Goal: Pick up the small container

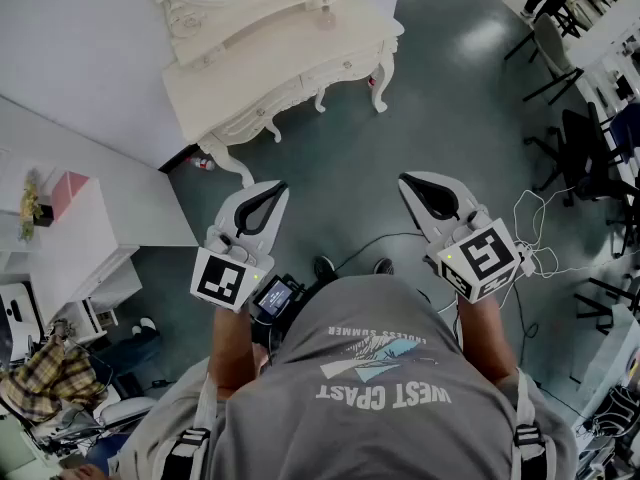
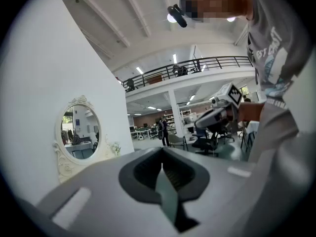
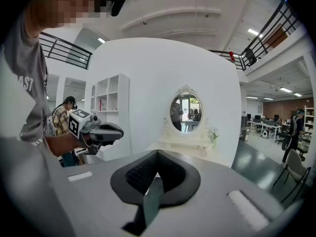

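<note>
Left gripper (image 1: 272,190) and right gripper (image 1: 410,183) both have their jaws pressed together with nothing in them. They're held out over the floor (image 1: 340,168), well short of the dressing table (image 1: 290,63).

Small container: honestly can't pick it out in any view. Best guess is it's among the little bits on top of the dressing table. A tiny flower pot (image 3: 213,134) sits there just beside the base of the oval mirror (image 3: 185,111), but nothing reads clearly as a container.

So what could bite the person from here?

- **Wrong thing:** the target isn't plain from this far off the dressing table.
- **Closed jaws:** arriving like this would shove a light container along the top, or off its edge, instead of straddling it. They need to spread before contact.
- **Sloppy approach:** coming in careless near the mirror could tip the flower pot.
- **Cable:** a cable (image 1: 390,234) trails on the floor between the person's feet and the dressing table, easy to snag while stepping in.
</note>
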A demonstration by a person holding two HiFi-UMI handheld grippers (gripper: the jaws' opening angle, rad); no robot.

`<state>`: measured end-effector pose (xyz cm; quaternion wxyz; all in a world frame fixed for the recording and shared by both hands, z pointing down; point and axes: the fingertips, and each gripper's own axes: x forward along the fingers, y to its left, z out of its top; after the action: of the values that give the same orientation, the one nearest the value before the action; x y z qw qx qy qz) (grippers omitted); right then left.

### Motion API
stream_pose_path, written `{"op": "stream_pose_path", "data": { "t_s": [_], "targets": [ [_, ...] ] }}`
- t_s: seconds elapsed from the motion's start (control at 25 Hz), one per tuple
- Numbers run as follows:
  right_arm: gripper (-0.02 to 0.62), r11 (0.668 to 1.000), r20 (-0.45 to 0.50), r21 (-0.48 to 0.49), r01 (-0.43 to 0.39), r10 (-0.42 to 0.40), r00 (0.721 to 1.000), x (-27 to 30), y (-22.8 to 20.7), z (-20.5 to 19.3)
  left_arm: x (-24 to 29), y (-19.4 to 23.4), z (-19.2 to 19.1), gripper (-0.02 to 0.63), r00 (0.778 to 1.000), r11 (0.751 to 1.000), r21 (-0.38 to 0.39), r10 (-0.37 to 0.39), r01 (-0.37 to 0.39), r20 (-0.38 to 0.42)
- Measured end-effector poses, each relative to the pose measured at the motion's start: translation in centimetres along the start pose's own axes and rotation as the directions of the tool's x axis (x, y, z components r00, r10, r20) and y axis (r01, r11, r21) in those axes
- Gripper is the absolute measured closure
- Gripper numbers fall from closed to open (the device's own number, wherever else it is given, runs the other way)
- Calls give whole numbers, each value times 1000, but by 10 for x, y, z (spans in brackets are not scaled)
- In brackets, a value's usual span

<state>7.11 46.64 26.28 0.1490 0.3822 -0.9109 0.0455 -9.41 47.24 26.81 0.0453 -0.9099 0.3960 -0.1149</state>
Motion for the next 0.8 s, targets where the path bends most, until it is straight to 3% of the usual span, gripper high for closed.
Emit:
{"op": "stream_pose_path", "data": {
  "t_s": [0.8],
  "targets": [
    [595, 997, 12, 60, 54, -55, 998, 31, -9, 4, 17, 30, -17, 603, 997, 997, -10, -76, 76, -1]
  ]
}}
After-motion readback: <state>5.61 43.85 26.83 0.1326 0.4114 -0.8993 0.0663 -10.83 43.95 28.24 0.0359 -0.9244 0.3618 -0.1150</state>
